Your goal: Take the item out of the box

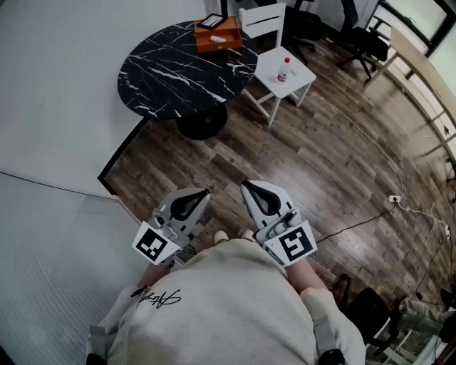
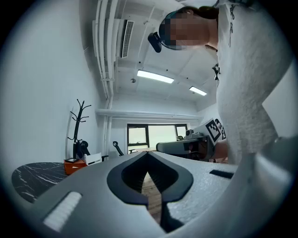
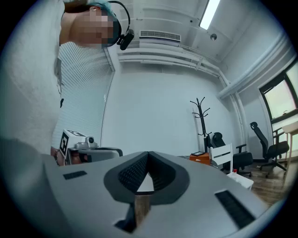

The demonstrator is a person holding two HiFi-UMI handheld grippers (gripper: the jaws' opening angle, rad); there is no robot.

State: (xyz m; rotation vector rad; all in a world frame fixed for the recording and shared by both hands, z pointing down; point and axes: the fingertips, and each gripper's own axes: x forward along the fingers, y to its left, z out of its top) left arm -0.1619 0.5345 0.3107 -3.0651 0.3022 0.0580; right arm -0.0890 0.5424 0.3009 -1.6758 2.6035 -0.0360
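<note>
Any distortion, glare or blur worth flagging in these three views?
Head view: sharp, evenly lit, mild bowing at the edges; box clear. Left gripper view: heavy fisheye, black corners, ceiling lights blown out. Right gripper view: same fisheye and black corners, ceiling light glaring at top.

Orange box (image 1: 218, 36) on black marble table (image 1: 171, 78)

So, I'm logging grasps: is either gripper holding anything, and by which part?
Nothing is held: left gripper and right gripper are both shut, empty, far from the orange box.
</note>
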